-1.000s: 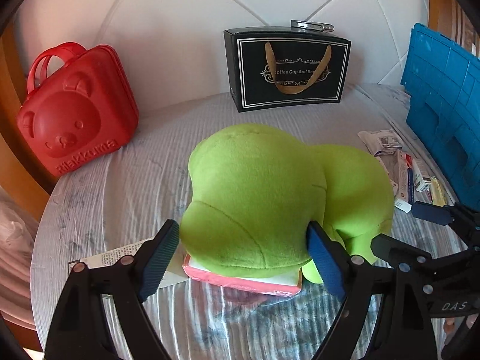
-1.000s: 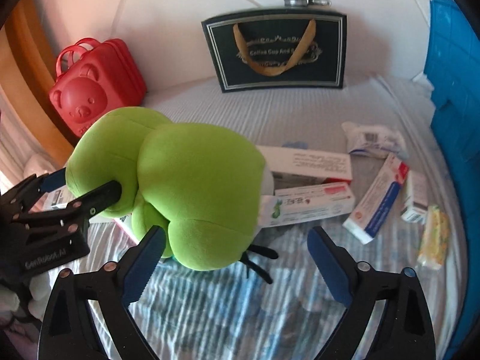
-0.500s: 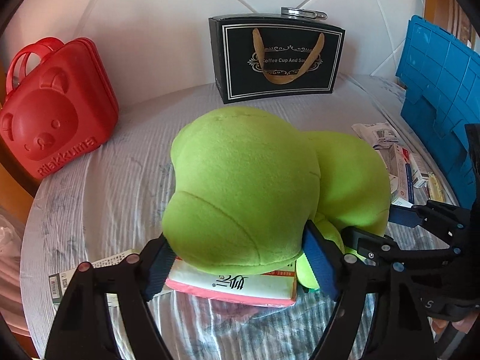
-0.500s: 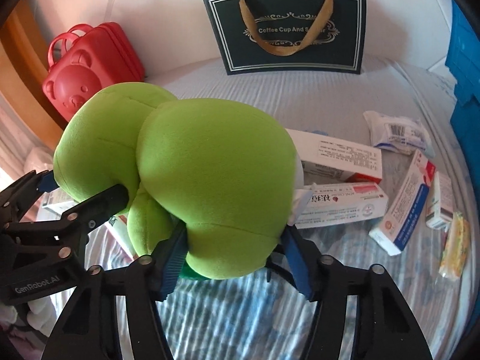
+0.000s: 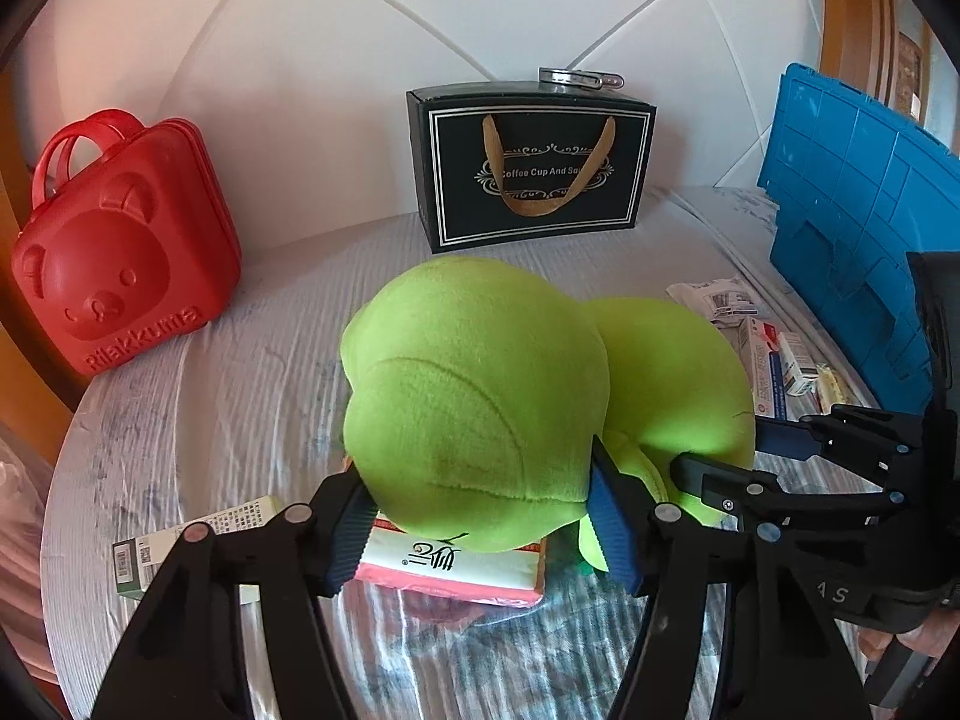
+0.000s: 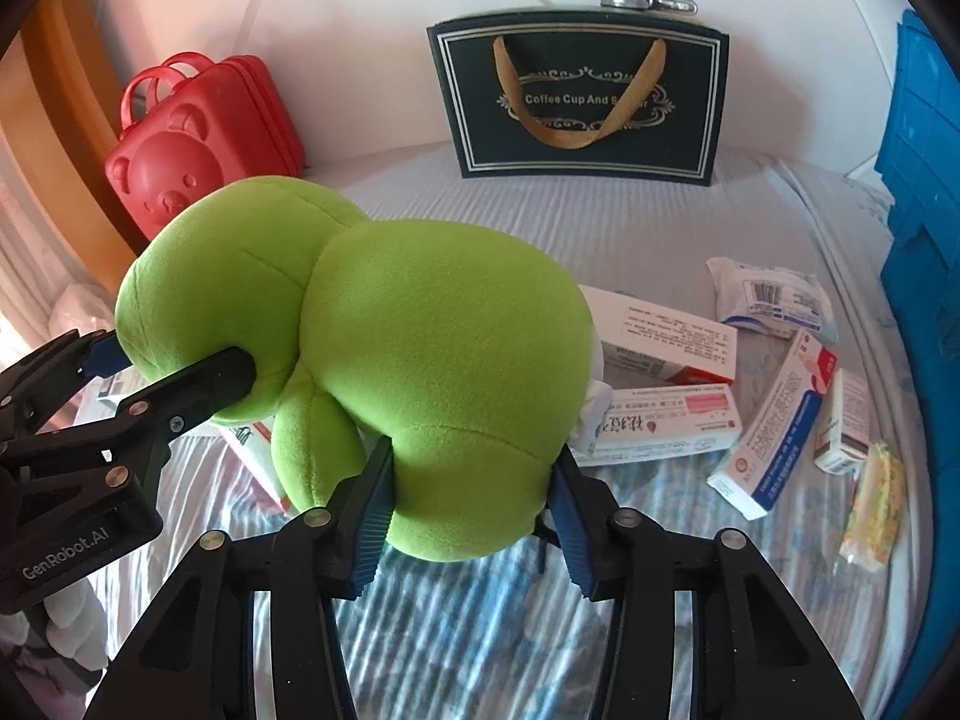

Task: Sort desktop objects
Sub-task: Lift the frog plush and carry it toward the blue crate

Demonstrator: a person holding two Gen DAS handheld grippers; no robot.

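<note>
I am seeing the plush toy (image 5: 480, 396) lying in the middle of the table (image 5: 198, 396), between both grippers. My left gripper (image 5: 480, 531) is closing on its left lobe, and my right gripper (image 6: 474, 516) is closing on its right lobe. Under the toy's left part a flat packet (image 5: 456, 570) is lying, and left of it a small box (image 5: 192, 540) is resting. Behind the toy a gift box (image 5: 531, 165) is standing against the wall, with a metal thing (image 6: 648, 0) sitting on top. At the far left a suitcase (image 5: 120, 252) is standing. On the right a crate (image 5: 858, 222) is standing, and before it several medicine boxes (image 6: 666, 420) are lying scattered.
</note>
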